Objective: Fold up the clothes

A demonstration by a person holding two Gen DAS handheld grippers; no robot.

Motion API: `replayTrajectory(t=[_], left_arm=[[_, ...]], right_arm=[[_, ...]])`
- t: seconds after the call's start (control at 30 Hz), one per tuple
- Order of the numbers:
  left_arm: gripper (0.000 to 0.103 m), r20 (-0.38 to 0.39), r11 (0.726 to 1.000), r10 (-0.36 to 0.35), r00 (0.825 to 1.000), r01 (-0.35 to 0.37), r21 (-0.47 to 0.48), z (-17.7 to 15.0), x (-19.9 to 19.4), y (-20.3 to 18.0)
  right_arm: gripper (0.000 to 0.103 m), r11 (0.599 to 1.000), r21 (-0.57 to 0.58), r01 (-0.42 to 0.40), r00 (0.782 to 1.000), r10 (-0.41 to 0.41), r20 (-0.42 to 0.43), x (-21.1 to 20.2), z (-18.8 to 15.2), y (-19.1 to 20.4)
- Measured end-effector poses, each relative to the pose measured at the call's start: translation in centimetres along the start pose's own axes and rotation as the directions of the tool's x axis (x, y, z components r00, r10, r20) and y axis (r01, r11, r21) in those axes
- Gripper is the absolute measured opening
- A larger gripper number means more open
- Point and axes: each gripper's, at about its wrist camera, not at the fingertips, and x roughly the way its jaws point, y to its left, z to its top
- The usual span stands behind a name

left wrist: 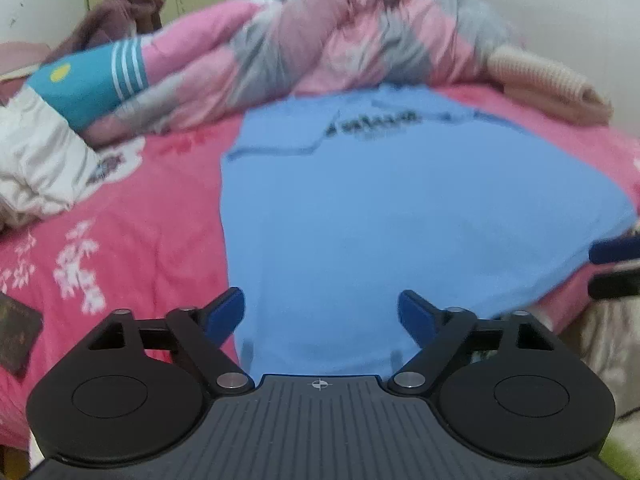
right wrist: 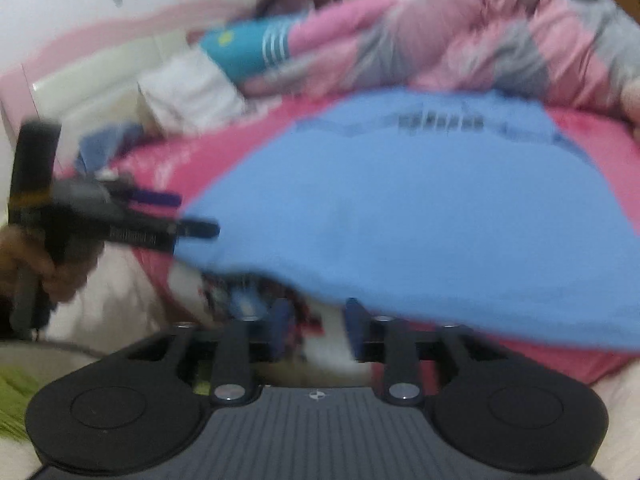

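A light blue T-shirt (left wrist: 400, 208) lies flat on the pink bedsheet (left wrist: 140, 220), with dark print near its far end and a sleeve folded inward at the left. My left gripper (left wrist: 320, 308) hovers over the shirt's near hem, jaws wide apart and nothing pinched. In the blurred right wrist view the blue T-shirt (right wrist: 420, 208) fills the middle. My right gripper (right wrist: 318, 320) sits just off the shirt's near edge, jaws parted and nothing between the pads. The left gripper (right wrist: 192, 216), held by a hand (right wrist: 36, 264), shows at the shirt's left corner. The right gripper's fingers (left wrist: 616, 250) show at the right edge.
A rumpled pink and grey quilt (left wrist: 340, 40) is heaped along the far side of the bed. White clothing (left wrist: 36, 160), a teal striped piece (left wrist: 88, 88) and a beige knit (left wrist: 552, 84) lie around it. A person (left wrist: 132, 4) sits at the back left. A dark flat object (left wrist: 16, 336) rests at the left.
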Motion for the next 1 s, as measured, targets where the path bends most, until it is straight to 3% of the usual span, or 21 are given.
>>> replayTrajectory(t=[0.07,0.13,0.23,0.3,0.43,0.6,0.77,1.0], left_arm=[[0.098,0.023,0.999,-0.025,0.999,0.026,-0.038,0.8,0.0,0.4],[0.099,0.019,0.995,-0.032,0.999,0.034,-0.096,1.5,0.9,0.8],[0.102,-0.044,0.987,0.020,0.999,-0.027,-0.160,2.2,3.2,0.8],[0.103,-0.098,0.981,0.067,0.993,-0.084,-0.178,2.5,5.0,0.5],[0.103,-0.200,0.968,0.086,0.976,-0.129,-0.216,1.9,7.3,0.5],[0.103,-0.190,0.964,0.119,0.975,-0.159,-0.213,1.6,7.1,0.1],[0.103,-0.206,0.957,0.125,0.971,-0.173,-0.233,1.7,7.1,0.1],[0.103,-0.225,0.952,0.125,0.966,-0.181,-0.247,2.0,7.3,0.2]], right_arm=[[0.049,1.000,0.009,0.021,0.998,-0.021,0.053,-0.4,1.5,-0.3],[0.071,0.997,0.014,0.075,0.993,-0.076,0.091,-0.1,2.5,-0.5],[0.080,0.985,0.025,0.168,0.977,-0.170,0.129,0.9,3.8,-0.8],[0.085,0.972,0.051,0.230,0.966,-0.235,0.110,2.2,4.1,-1.2],[0.094,0.941,0.107,0.322,0.944,-0.328,0.045,4.8,3.8,-2.5],[0.097,0.915,0.157,0.371,0.928,-0.366,-0.062,7.9,2.7,-4.4],[0.103,0.910,0.091,0.405,0.914,-0.400,-0.070,8.8,2.2,-3.4],[0.103,0.906,0.117,0.408,0.913,-0.400,-0.080,8.8,2.6,-3.7]])
